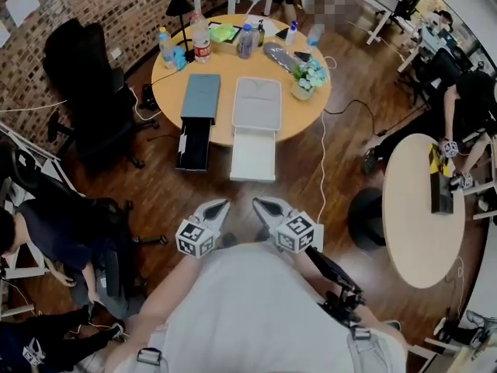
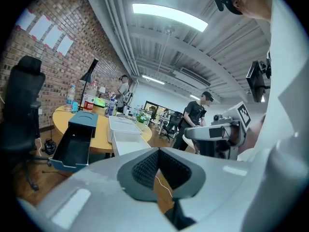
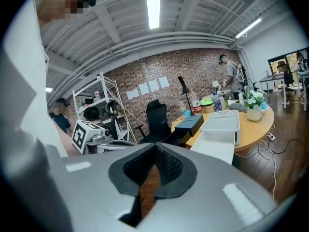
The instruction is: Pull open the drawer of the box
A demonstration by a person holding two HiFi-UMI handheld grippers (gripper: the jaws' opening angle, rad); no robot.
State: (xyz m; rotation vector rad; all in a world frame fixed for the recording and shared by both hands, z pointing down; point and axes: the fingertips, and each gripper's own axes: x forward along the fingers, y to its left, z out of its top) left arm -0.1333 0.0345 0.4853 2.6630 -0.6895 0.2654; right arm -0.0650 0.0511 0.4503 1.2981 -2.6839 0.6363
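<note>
Both boxes stand on the round table (image 1: 311, 107), well apart from the person, who stands back from it on the wooden floor (image 1: 311, 185). The dark box (image 1: 200, 95) lies to the left and the white box (image 1: 257, 103) just beside it to the right. Each one has its drawer pulled out toward the person: the dark drawer (image 1: 194, 144) and the white drawer (image 1: 253, 155) reach out past the table edge and hang over the floor. I judge from this that the pulling is done, for both drawers look drawn out far.

The left gripper (image 1: 216, 210) and the right gripper (image 1: 270, 208) are held close to the body, side by side, with the tips pointing toward the table. In each gripper view the two jaws meet at the tips and nothing is between them, so both claws are closed and empty. They touch neither box. This position looks like a resting one, because no grip is needed when the drawers are already open and the table is out of reach.
</note>
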